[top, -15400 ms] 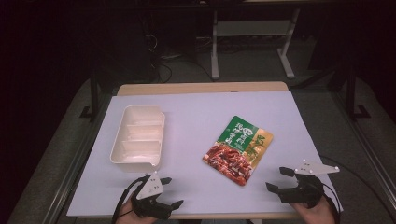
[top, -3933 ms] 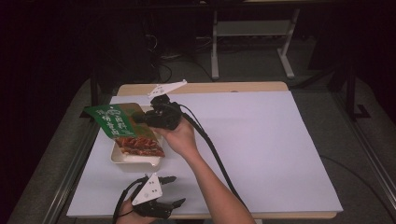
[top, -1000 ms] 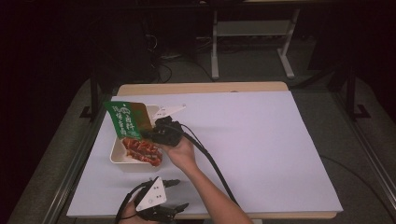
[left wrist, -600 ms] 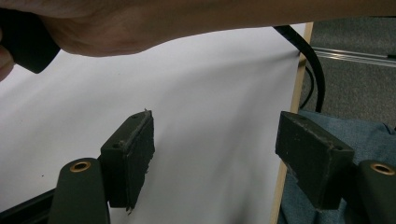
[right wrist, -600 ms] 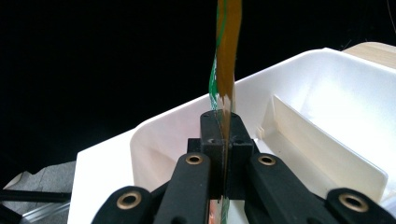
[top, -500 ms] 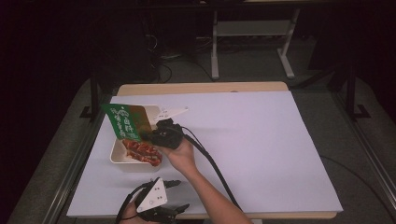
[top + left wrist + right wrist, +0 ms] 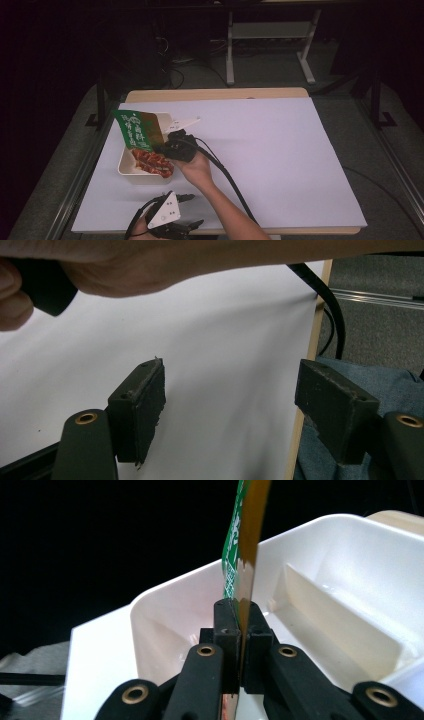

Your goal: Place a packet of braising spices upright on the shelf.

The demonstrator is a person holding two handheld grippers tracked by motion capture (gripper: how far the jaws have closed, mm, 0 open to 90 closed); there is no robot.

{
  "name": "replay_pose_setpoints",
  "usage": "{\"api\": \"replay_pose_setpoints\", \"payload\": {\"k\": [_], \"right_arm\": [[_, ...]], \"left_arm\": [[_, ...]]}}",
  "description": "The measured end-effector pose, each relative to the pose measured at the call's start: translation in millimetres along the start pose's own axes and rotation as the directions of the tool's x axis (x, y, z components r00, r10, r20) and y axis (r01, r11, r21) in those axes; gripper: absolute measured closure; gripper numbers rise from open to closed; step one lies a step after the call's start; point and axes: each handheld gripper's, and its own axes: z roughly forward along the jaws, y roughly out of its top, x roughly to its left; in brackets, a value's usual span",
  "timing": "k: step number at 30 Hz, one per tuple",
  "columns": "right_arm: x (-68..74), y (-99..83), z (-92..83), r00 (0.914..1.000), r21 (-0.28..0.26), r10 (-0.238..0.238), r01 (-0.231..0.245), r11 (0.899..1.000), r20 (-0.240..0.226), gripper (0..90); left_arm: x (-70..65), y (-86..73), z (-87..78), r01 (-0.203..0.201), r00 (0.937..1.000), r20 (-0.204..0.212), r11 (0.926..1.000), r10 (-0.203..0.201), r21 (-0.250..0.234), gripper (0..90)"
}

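Observation:
A green and red food pouch [image 7: 139, 141] hangs tilted over the white divided tray [image 7: 123, 169] at the table's left, its red lower end down in the tray's near compartment. My right gripper [image 7: 160, 149] is shut on the pouch's edge, reaching across from the right. In the right gripper view the jaws [image 7: 239, 625] pinch the thin pouch [image 7: 246, 545] edge-on above the tray [image 7: 350, 575]. My left gripper [image 7: 193, 210] rests at the front edge, open, with nothing between its fingers [image 7: 142, 410] but bare white table.
The white table cover [image 7: 280, 150] stretches to the right of the tray. The right gripper's black cable [image 7: 227, 175] trails along the forearm. The table's wooden front edge [image 7: 305, 390] runs just beside the left gripper.
The pouch, which lay on the table's middle right, was taken by my right gripper and carried over the tray. In the last second it has sunk slightly toward the near compartment.

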Motion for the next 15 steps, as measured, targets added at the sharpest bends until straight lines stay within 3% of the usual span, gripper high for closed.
{"api": "replay_pose_setpoints", "payload": {"k": [3,5,7,15], "right_arm": [[-0.4,-0.8,0.1,1.0000,0.002,0.009,-0.009,1.000,-0.003,87.4],[-1.4,-1.4,1.0,0.9999,0.034,0.009,-0.009,0.999,-0.007,79.6],[-2.6,-4.1,1.1,0.9999,0.063,0.014,-0.015,0.998,0.006,84.2],[-0.6,-9.6,3.8,1.0000,0.056,0.002,-0.003,0.998,0.009,89.4]], "left_arm": [[0.1,0.0,0.1,-0.005,1.0000,0.000,1.0000,0.005,0.003,27.7],[-0.2,0.3,0.3,-0.011,0.9999,0.002,0.9999,0.011,0.003,27.7],[-0.5,0.4,0.3,-0.010,0.9999,0.004,0.9999,0.010,0.002,27.7],[-1.7,0.8,1.6,-0.008,0.9999,0.008,1.0000,0.008,0.001,27.7]]}}
